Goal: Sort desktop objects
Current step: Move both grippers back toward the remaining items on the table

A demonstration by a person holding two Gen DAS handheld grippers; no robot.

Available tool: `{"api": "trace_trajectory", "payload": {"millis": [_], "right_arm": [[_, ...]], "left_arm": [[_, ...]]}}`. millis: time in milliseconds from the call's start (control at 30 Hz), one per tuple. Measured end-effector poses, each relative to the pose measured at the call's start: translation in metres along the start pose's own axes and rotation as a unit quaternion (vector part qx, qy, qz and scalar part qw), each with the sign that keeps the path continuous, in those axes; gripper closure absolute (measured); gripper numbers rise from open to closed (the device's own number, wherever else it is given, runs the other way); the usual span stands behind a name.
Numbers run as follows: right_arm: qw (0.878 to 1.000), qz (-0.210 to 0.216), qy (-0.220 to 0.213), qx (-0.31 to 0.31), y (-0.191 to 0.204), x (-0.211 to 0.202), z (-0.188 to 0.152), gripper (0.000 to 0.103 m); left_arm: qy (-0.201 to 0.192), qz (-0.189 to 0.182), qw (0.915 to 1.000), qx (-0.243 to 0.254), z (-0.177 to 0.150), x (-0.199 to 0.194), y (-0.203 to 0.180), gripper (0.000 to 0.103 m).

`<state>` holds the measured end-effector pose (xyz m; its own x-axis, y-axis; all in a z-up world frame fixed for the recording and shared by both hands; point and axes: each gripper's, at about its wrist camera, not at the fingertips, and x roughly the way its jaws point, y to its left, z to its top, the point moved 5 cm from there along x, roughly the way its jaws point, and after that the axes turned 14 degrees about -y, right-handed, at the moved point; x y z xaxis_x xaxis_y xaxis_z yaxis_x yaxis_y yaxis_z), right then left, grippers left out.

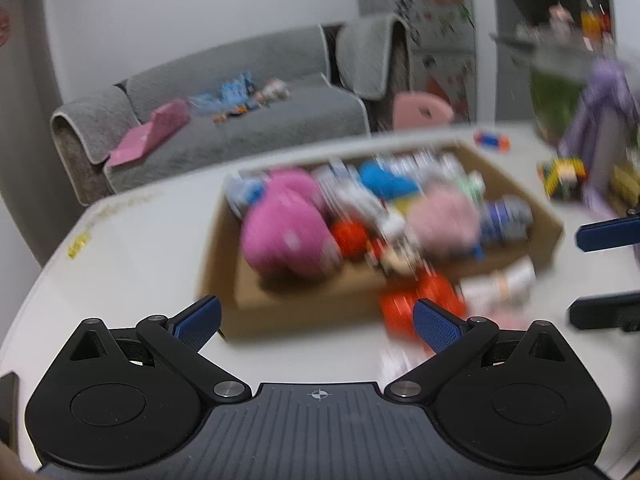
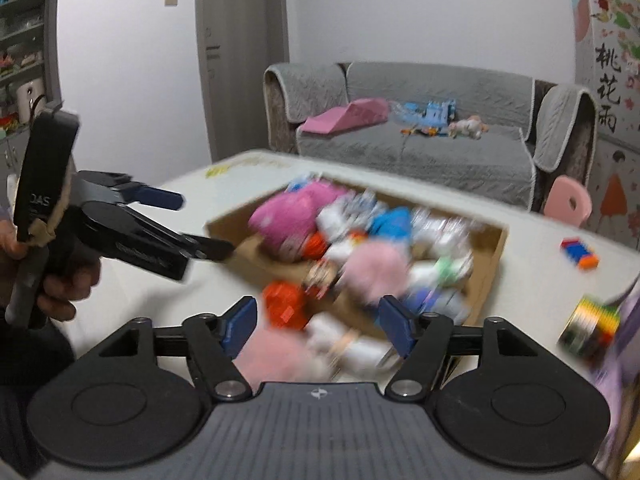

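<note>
Both hand-held grippers, left (image 1: 316,320) and right (image 2: 318,326), are spread and empty. Cardboard box (image 1: 256,304) of toys sits mid-desk (image 1: 132,264). Advise steadying before pinching one loose toy, such as the cube (image 2: 590,330).

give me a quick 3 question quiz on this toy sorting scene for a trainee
1. True or false: the left gripper holds a toy between its fingers.
2. Which lies inside the cardboard box? A) the magenta plush B) the multicoloured cube C) the blue and orange block
3. Fill in: the pink book lies on the grey ____.

Key
1. False; its fingers stand wide apart with nothing between them.
2. A; the cube and the block sit on the white table outside the box.
3. sofa.
</note>
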<state>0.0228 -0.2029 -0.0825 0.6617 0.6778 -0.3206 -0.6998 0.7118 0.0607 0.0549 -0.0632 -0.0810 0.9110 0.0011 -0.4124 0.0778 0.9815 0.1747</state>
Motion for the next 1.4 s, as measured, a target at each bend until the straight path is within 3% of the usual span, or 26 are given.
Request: {"api": "trace_trajectory", "payload": {"millis": [167, 400, 533, 700, 933, 1167, 1233, 1300, 1367, 1400], "right_arm": [[1.0, 0.004, 0.027, 0.008, 0.014, 0.016, -0.031, 0.039], [0.999, -0.013, 0.034, 0.019, 0.003, 0.041, -0.038, 0.035], [0.999, -0.016, 0.03, 0.024, 0.001, 0.047, -0.039, 0.021], [0.999, -0.012, 0.039, 0.006, 0.007, 0.053, -0.045, 0.016], [0.998, -0.008, 0.054, -0.013, 0.015, 0.062, -0.047, 0.016], [0.998, -0.006, 0.055, 0.001, 0.013, 0.062, -0.046, 0.022], [0.999, -0.008, 0.051, 0.002, 0.012, 0.062, -0.046, 0.031], [0.999, -0.011, 0.047, 0.001, 0.012, 0.061, -0.045, 0.042], [0.999, -0.014, 0.043, 0.005, 0.01, 0.058, -0.046, 0.05], [0.999, -0.015, 0.04, 0.01, 0.009, 0.055, -0.046, 0.055]], "left_arm": [[0.029, -0.001, 0.9996, -0.004, -0.023, 0.009, -0.011, 0.002], [0.066, 0.012, 0.9968, -0.044, -0.041, 0.025, 0.009, 0.002], [0.065, 0.014, 0.9969, -0.043, -0.044, 0.021, 0.013, 0.002], [0.064, 0.022, 0.9974, -0.024, -0.047, 0.017, 0.015, 0.002], [0.071, 0.003, 0.9972, -0.024, -0.051, 0.019, 0.005, 0.002], [0.075, -0.006, 0.9957, -0.054, -0.055, 0.017, 0.005, 0.003], [0.074, -0.01, 0.9958, -0.054, -0.055, 0.015, 0.004, 0.009], [0.073, -0.031, 0.995, -0.061, -0.053, 0.012, 0.002, 0.024], [0.074, -0.047, 0.9941, -0.064, -0.051, 0.007, 0.0, 0.049], [0.074, -0.049, 0.9941, -0.063, -0.051, 0.005, -0.001, 0.054]]}}
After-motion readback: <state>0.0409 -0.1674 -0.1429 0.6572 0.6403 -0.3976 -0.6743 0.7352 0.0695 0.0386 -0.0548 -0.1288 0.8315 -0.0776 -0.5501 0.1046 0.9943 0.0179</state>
